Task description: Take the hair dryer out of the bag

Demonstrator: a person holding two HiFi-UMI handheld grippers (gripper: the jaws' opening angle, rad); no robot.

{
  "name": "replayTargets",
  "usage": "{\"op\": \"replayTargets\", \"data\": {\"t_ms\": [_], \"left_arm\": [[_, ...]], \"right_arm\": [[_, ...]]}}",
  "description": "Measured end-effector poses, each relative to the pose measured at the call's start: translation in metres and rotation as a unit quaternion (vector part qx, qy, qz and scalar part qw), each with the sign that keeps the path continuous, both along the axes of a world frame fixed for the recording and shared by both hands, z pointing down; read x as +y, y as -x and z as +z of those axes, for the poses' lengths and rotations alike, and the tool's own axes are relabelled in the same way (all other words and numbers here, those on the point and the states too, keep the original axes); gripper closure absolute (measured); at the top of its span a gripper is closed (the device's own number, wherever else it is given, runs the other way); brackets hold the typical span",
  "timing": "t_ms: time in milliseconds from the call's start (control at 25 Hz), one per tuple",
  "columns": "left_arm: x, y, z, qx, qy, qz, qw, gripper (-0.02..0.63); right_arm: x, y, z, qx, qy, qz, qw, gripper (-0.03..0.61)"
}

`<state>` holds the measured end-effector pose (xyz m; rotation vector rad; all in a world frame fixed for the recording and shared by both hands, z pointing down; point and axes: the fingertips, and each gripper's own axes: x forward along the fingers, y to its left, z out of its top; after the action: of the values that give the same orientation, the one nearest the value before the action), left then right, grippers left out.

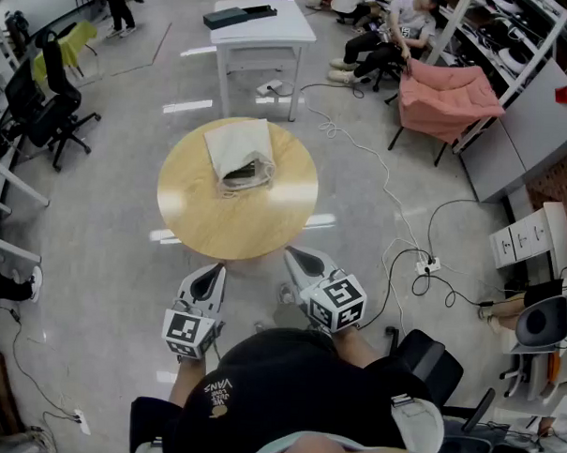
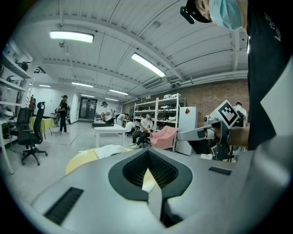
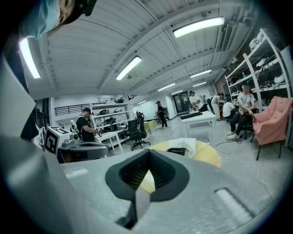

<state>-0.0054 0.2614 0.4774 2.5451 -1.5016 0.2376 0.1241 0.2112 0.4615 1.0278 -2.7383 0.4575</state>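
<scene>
Sitting mid-workshop: round wood table [image 1: 195, 217] w/ bag [image 1: 235, 146], grey floor [image 1: 104, 260]

Two grippers show: the left gripper [image 1: 214, 269] and the right gripper [image 1: 292, 256]. There are two desks, one round wooden desk [image 1: 195, 222] and one white rectangular desk [image 1: 273, 28]. One cloth bag [image 1: 235, 146] lies on the round one, with one dark thing at its mouth, probably the hair dryer [image 1: 241, 175]. One black case [image 1: 238, 15] sits on the white desk. One pink armchair [image 1: 449, 99] and one power strip [image 1: 430, 266] are on the floor.
</scene>
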Motion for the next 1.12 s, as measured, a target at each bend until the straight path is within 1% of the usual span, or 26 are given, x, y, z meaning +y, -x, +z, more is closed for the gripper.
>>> {"op": "replayTargets", "data": {"t_ms": [240, 440, 760, 1120], "left_arm": [[-0.017, -0.003, 0.005, 0.002, 0.003, -0.006, 1.0000, 0.603], [-0.039, -0.009, 0.005, 0.006, 0.006, -0.014, 0.9999, 0.603], [-0.085, -0.009, 0.003, 0.014, 0.011, -0.030, 0.9994, 0.603], [-0.144, -0.023, 0.013, 0.005, 0.020, -0.045, 0.9988, 0.603]], "right_arm": [[-0.012, 0.003, 0.001, -0.029, 0.006, -0.023, 0.999, 0.581], [-0.037, 0.003, 0.008, -0.011, 0.006, -0.031, 0.999, 0.580], [-0.083, 0.002, 0.011, -0.006, 0.014, -0.048, 0.999, 0.580], [-0.142, -0.013, 0.023, -0.005, 0.023, -0.063, 0.998, 0.580]]}}
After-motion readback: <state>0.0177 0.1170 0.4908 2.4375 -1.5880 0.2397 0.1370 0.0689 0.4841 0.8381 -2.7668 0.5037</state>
